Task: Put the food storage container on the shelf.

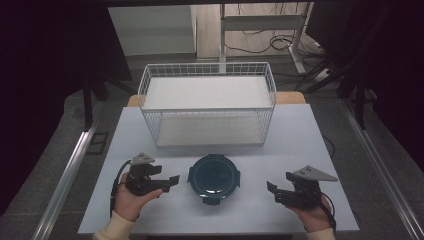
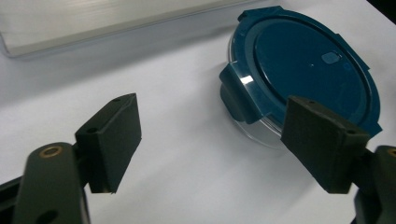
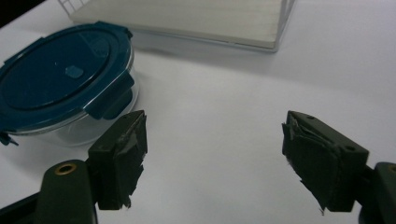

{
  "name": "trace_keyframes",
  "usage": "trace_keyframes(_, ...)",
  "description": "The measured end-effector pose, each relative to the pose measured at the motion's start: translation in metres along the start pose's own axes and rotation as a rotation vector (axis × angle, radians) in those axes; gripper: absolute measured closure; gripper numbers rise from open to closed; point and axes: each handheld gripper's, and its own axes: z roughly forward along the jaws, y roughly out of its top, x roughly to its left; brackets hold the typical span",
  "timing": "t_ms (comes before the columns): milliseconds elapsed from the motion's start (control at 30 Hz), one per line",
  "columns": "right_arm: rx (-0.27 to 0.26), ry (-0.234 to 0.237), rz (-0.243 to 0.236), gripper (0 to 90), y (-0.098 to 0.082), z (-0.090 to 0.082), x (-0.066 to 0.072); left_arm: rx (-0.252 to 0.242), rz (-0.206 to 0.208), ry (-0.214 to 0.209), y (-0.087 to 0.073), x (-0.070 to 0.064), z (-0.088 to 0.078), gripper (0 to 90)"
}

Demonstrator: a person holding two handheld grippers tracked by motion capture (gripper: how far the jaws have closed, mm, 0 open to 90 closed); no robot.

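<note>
A round clear container with a dark teal clip-on lid (image 1: 214,176) stands on the white table near its front edge. From the left, my left gripper (image 1: 172,182) points at it, a short way off its rim. In the left gripper view this gripper (image 2: 210,140) is open, nothing between its jaws, and the container (image 2: 303,70) lies ahead to the right. My right gripper (image 1: 272,192) sits farther off on the container's right side, aimed toward it. It is open too (image 3: 215,154), over bare table, with the container (image 3: 60,74) ahead on the left.
A white wire basket (image 1: 207,125) with a pale board at its bottom stands behind the container, across the table's middle. Its base (image 3: 187,18) lies beyond the right gripper. The white table (image 1: 300,135) ends close behind both hands.
</note>
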Motion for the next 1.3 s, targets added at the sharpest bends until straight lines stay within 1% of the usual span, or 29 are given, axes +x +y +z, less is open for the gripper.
trace_keyframes(133,0.009,0.014,-0.015,22.2,0.004,0.003,0.004,0.006,-0.01,-0.021,0.002,-0.003,0.003,18.2)
trace_keyframes(233,0.015,0.036,-0.007,20.7,0.009,0.006,0.009,0.021,-0.02,-0.05,0.004,-0.004,0.006,16.2)
trace_keyframes(267,0.024,0.055,0.005,19.4,0.014,0.01,0.013,0.023,-0.024,-0.056,0.006,-0.004,0.006,15.1)
trace_keyframes(333,0.028,0.064,0.008,18.7,0.017,0.012,0.015,0.027,-0.031,-0.068,0.009,-0.005,0.007,14.7)
trace_keyframes(367,0.052,0.087,0.015,16.8,0.023,0.019,0.019,0.031,-0.042,-0.088,0.013,-0.005,0.009,13.5)
trace_keyframes(400,0.062,0.099,0.019,16.0,0.026,0.023,0.022,0.032,-0.048,-0.098,0.016,-0.006,0.01,13.1)
trace_keyframes(433,0.066,0.113,0.03,15.7,0.029,0.027,0.024,0.032,-0.056,-0.108,0.019,-0.006,0.012,12.8)
trace_keyframes(467,0.066,0.113,0.03,15.7,0.029,0.027,0.024,0.032,-0.056,-0.108,0.019,-0.006,0.012,12.7)
trace_keyframes(500,0.07,0.126,0.04,15.3,0.032,0.032,0.027,0.033,-0.062,-0.12,0.024,-0.007,0.014,12.7)
trace_keyframes(533,0.085,0.146,0.062,14.0,0.037,0.041,0.033,0.034,-0.061,-0.129,0.028,-0.009,0.018,12.5)
trace_keyframes(600,0.101,0.164,0.075,13.3,0.039,0.049,0.039,0.041,-0.072,-0.162,0.029,-0.009,0.023,12.6)
trace_keyframes(667,0.108,0.185,0.093,12.9,0.038,0.057,0.043,0.054,-0.087,-0.189,0.027,-0.008,0.029,12.3)
trace_keyframes(700,0.108,0.185,0.093,12.9,0.038,0.057,0.043,0.054,-0.087,-0.189,0.027,-0.008,0.029,12.3)
trace_keyframes(733,0.122,0.213,0.126,12.7,0.037,0.063,0.045,0.071,-0.094,-0.189,0.024,-0.008,0.034,12.2)
trace_keyframes(767,0.122,0.213,0.126,12.7,0.037,0.063,0.045,0.071,-0.094,-0.189,0.024,-0.008,0.034,12.2)
trace_keyframes(800,0.136,0.224,0.142,12.4,0.034,0.069,0.047,0.079,-0.102,-0.198,0.023,-0.007,0.036,12.3)
trace_keyframes(833,0.136,0.224,0.142,12.4,0.034,0.069,0.047,0.081,-0.114,-0.216,0.021,-0.006,0.039,12.3)
trace_keyframes(867,0.156,0.225,0.144,12.0,0.031,0.075,0.049,0.102,-0.139,-0.239,0.019,-0.003,0.046,12.7)
trace_keyframes(900,0.156,0.225,0.144,12.0,0.031,0.075,0.049,0.102,-0.139,-0.239,0.019,-0.003,0.046,12.7)
trace_keyframes(967,0.17,0.231,0.154,12.0,0.029,0.078,0.049,0.118,-0.139,-0.222,0.018,-0.002,0.052,12.7)
trace_keyframes(1000,0.174,0.239,0.175,12.0,0.028,0.08,0.05,0.127,-0.144,-0.241,0.018,-0.001,0.056,12.8)
trace_keyframes(1033,0.174,0.239,0.175,12.0,0.028,0.08,0.05,0.127,-0.144,-0.241,0.018,-0.001,0.056,12.8)
trace_keyframes(1067,0.174,0.242,0.183,11.9,0.027,0.081,0.05,0.128,-0.152,-0.256,0.019,0.0,0.058,12.8)
trace_keyframes(1100,0.175,0.252,0.202,11.7,0.026,0.084,0.051,0.13,-0.162,-0.273,0.019,0.001,0.06,13.1)
trace_keyframes(1167,0.178,0.259,0.212,11.6,0.026,0.086,0.051,0.142,-0.18,-0.308,0.019,0.002,0.067,13.2)
trace_keyframes(1200,0.186,0.264,0.229,10.7,0.025,0.09,0.053,0.147,-0.184,-0.315,0.019,0.001,0.069,14.0)
trace_keyframes(1233,0.186,0.264,0.229,10.7,0.025,0.09,0.053,0.153,-0.188,-0.321,0.019,0.0,0.072,14.0)
trace_keyframes(1267,0.188,0.263,0.245,10.6,0.025,0.092,0.053,0.162,-0.188,-0.327,0.019,-0.003,0.077,13.6)
trace_keyframes(1300,0.188,0.263,0.245,10.6,0.025,0.092,0.053,0.162,-0.188,-0.327,0.019,-0.003,0.077,14.1)
